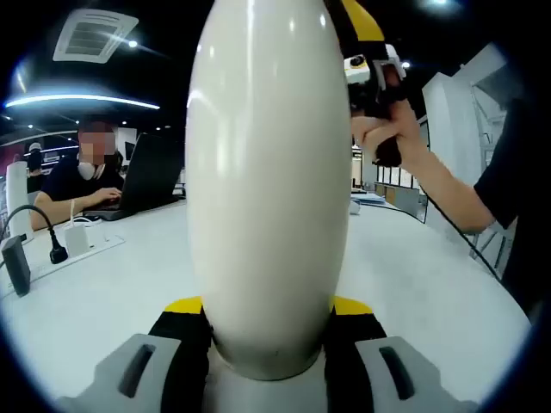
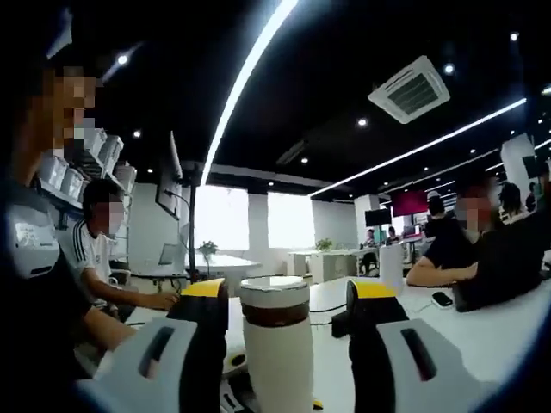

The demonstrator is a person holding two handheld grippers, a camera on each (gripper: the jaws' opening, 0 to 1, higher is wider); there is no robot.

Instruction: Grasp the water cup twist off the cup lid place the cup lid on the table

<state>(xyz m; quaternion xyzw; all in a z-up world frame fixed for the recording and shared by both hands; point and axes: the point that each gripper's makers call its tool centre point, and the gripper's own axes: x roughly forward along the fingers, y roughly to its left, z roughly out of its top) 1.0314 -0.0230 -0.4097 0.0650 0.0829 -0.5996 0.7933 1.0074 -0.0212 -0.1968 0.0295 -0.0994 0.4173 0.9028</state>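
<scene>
A white water cup (image 1: 269,189) stands upright and close in the left gripper view, above the white table (image 1: 112,292). My left gripper (image 1: 269,310) is shut on its lower body, a yellow-tipped jaw on each side. In the right gripper view the cup's top shows, with a brown band and a white lid (image 2: 274,291). My right gripper (image 2: 287,297) is open, and the lid sits between its jaws with a gap on each side. In the left gripper view a hand holds the right gripper (image 1: 372,73) up by the cup's top, at its right.
A person works at a black laptop (image 1: 146,181) across the table. A power strip with a white charger (image 1: 76,241) and a black cable lies at the left. In the right gripper view, people sit on both sides and a phone (image 2: 442,298) lies on the table.
</scene>
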